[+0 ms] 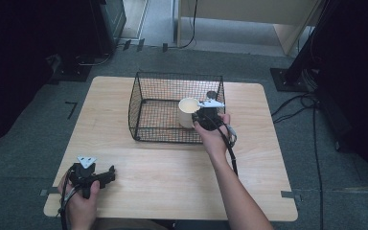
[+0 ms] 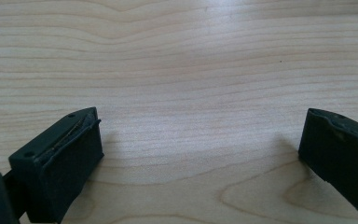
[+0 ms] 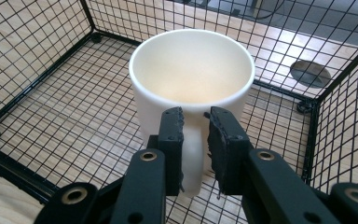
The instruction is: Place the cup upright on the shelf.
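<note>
Two hand-held grippers are at work over a light wooden tabletop (image 1: 172, 177), seen from above with the person's forearms entering from the near edge.

A black wire basket (image 1: 146, 103) sits toward the far edge of the tabletop, roughly centred between its left and right sides. Inside the basket, close to its right wall and near its front wall, is an upright cream mug (image 1: 188, 111), open side up and empty as far as can be seen.

The right gripper (image 1: 205, 115) reaches over the basket's front right corner, held in the person's right hand (image 1: 214, 132), with a grey three-cornered plate on top and a black cable trailing back along the forearm. In the right gripper view, its two black jaws are clenched on the mug's handle (image 3: 193, 154), one on each side, pressing against it. Whether the mug's base rests on the basket's wire floor or is slightly lifted cannot be told.

The left gripper (image 1: 109, 176) lies at the near left corner of the tabletop, held in the person's left hand (image 1: 82, 203), well apart from the basket. In the left gripper view its jaws stand wide apart, released, with bare wood grain between them.
</note>
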A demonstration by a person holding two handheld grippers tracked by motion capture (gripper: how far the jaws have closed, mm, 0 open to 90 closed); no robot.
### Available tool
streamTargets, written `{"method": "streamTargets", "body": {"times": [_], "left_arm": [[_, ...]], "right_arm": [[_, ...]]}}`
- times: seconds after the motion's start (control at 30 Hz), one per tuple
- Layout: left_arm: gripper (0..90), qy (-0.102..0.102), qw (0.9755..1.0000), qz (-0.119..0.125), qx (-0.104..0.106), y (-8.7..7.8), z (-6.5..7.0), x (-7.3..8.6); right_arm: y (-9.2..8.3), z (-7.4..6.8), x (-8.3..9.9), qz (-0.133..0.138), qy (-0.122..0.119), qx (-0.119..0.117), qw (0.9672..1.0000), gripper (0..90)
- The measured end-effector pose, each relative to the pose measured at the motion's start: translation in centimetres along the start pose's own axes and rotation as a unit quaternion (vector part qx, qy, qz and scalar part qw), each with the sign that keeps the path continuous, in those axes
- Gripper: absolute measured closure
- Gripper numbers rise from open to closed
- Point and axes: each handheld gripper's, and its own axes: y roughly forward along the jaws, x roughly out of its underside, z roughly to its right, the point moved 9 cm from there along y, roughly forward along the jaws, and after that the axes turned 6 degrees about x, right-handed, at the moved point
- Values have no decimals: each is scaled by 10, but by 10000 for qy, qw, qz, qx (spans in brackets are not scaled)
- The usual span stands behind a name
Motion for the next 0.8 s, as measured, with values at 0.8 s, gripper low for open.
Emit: {"method": "streamTargets", "body": {"times": [0.8], "left_arm": [[0, 8, 10000, 5, 13, 0, 0, 0]], "right_arm": [[-33, 1, 3, 271, 93, -475, 9985, 630]]}}
